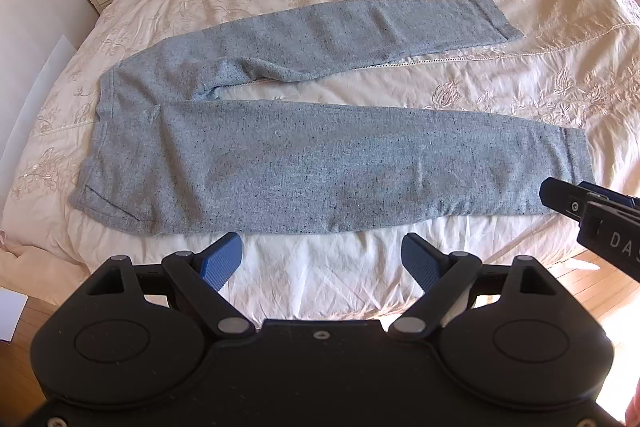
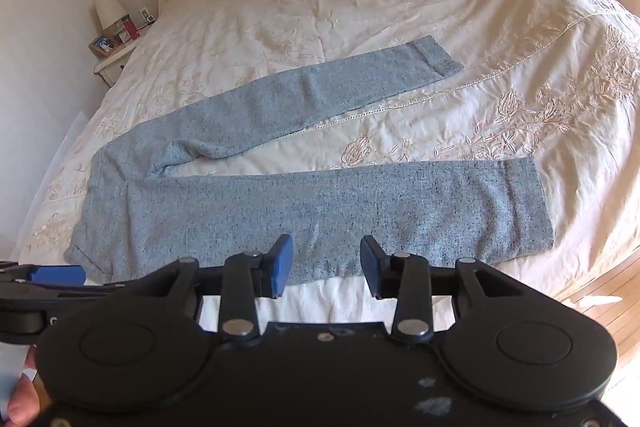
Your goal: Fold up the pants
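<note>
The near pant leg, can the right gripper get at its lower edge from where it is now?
Probably yes. The right gripper is open and empty, hovering just over the near pant leg at its lower edge, with nothing between them. The left gripper is off to the side, clear of that path.

Bright daylight, perhaps overexposed; fisheye-warped edges.

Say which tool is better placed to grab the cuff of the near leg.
Right. The right tool hangs open by the cuff end of the grey knit pants; the left tool, also open, sits nearer the waistband side.
</note>
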### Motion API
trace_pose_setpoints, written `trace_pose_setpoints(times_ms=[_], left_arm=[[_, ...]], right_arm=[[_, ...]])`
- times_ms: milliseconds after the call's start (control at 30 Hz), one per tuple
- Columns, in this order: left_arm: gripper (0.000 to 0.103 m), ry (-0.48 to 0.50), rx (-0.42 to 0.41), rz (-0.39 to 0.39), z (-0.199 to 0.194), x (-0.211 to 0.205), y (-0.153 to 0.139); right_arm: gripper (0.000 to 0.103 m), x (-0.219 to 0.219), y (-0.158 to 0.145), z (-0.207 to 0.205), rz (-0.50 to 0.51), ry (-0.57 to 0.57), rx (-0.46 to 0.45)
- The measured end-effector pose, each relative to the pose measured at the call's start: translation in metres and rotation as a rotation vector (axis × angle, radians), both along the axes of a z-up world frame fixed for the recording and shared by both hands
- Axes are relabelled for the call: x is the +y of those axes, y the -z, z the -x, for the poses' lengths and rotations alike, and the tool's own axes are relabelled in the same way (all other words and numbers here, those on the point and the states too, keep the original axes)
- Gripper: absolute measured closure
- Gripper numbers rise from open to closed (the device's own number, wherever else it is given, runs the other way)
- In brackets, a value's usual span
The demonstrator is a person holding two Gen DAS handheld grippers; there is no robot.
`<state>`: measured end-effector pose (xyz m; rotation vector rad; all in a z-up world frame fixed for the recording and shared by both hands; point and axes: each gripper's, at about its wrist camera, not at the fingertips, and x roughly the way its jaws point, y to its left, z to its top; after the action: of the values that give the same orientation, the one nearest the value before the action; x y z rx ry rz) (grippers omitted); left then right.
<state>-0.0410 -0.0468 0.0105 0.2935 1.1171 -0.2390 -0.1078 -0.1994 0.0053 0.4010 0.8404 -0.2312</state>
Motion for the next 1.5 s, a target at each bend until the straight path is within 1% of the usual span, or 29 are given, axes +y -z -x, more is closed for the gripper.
trace_pose_setpoints(times_ms=[533, 1500], left_arm=[[0.015, 0.002, 0.004, -0.002, 0.0037, 0.0015, 0.0038], [0.015, -0.011, 0.022, -0.014, -0.001, 0.0079, 0.0091]], right_arm=[[0.063, 0.002, 0.0006, 0.0062, -0.003, -0.005, -0.005], [0.063, -0.003, 0.0064, -0.0009, -0.018, -0.049, 0.001]])
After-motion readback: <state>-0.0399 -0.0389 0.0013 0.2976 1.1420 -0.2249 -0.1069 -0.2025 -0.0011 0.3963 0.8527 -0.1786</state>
